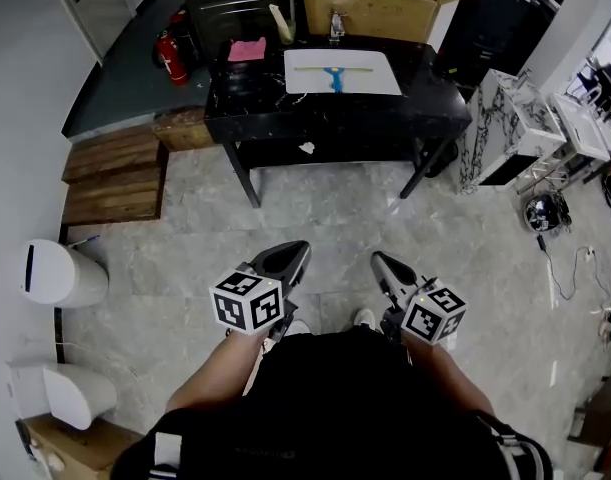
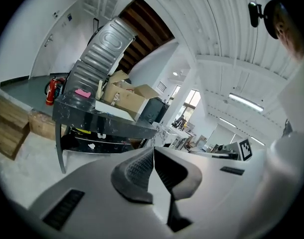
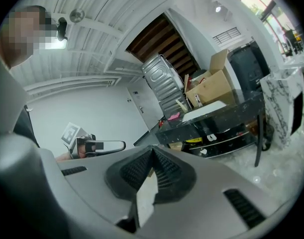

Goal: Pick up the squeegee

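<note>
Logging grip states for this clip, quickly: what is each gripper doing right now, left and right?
Left gripper: closed, nothing between its jaws.
Right gripper: closed, nothing between its jaws.
The squeegee lies on the table, held by neither.

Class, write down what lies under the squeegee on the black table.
A white board lies flat under the squeegee. The table surface beneath that board is covered.

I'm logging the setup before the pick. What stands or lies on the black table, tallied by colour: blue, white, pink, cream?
Blue, the handle of the squeegee: 1
White, the board under it: 1
Pink, a pad: 1
Cream, an upright object at the back edge: 1
Total on the black table: 4
</note>
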A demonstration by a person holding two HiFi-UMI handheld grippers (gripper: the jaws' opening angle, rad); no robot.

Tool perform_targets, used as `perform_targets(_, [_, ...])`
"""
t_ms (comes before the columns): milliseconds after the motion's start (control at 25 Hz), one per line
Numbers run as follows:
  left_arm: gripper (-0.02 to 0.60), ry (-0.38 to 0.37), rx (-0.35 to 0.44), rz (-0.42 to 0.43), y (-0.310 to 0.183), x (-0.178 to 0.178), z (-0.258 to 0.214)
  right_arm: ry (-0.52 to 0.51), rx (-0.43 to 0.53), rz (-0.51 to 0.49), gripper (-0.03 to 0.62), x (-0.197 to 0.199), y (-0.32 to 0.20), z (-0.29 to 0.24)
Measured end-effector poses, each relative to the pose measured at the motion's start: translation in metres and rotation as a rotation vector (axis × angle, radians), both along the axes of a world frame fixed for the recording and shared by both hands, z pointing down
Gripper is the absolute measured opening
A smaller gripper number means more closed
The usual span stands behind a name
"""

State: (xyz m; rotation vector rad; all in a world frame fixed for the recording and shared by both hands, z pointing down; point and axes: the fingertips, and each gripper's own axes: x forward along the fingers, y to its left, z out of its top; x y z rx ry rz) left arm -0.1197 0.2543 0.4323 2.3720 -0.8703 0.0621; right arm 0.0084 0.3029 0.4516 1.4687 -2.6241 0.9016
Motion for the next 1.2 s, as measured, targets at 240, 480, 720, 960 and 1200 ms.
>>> perform_targets(240, [0.017, -0.009, 0.02, 0.035, 0.007, -0.015, 0.003, 0.018, -0.005, -0.003, 0.009, -0.025, 0.005, 0.002])
perform_targets(480, [0.017, -0.022, 0.026, 0.036, 0.005, -0.023, 0.007, 0.019, 0.001, 0.004, 0.009, -0.029, 0.004, 0.004])
perform_targets(720, [0.017, -0.022, 0.04, 0.032, -0.008, -0.01, 0.008, 0.026, 0.032, 0.008, 0.009, -0.017, -0.015, -0.004])
perform_targets(960, [0.017, -0.014, 0.052, 0.002, -0.035, 0.012, 0.002, 0.011, 0.07, -0.006, 0.009, 0.006, -0.059, -0.014])
perform_targets(1200, [0.017, -0.034, 0.037, -0.01, -0.07, 0.037, 0.004, 0.002, 0.061, -0.031, 0.009, 0.024, -0.102, -0.015])
